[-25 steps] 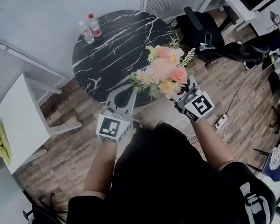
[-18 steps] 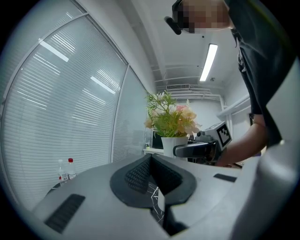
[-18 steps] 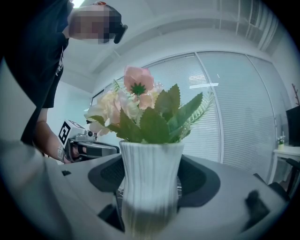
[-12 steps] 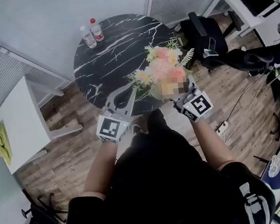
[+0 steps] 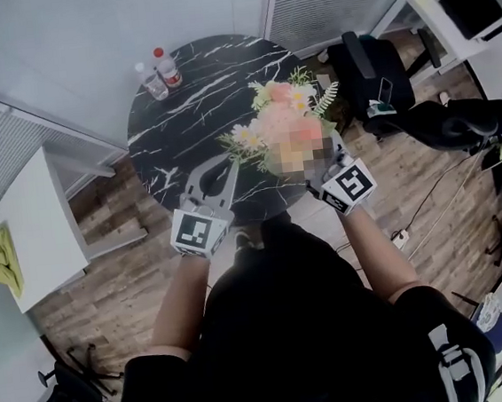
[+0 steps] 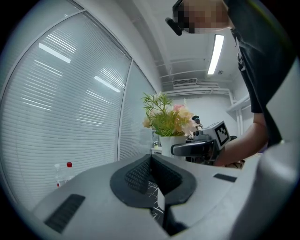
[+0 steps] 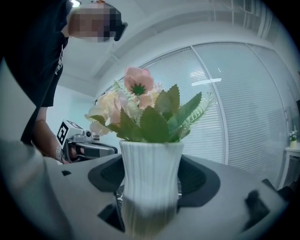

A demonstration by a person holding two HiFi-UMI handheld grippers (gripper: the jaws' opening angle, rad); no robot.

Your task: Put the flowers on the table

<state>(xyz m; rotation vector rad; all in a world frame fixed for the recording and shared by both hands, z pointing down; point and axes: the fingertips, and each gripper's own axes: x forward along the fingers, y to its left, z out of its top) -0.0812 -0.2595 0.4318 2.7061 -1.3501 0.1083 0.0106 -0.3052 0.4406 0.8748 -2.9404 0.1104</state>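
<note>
A round black marble table is seen from above. At its near right edge, the flowers are held upright in a white ribbed vase, which is clamped between the jaws of the right gripper. Whether the base touches the tabletop cannot be told. The left gripper is kept closed and empty over the table's near edge. Two bottles are stood at the far edge.

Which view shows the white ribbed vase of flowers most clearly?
The right gripper view: the white ribbed vase fills the centre, clamped between the right tongs. The left gripper view shows it small; in the head view the pink and cream flowers hide it.
</note>
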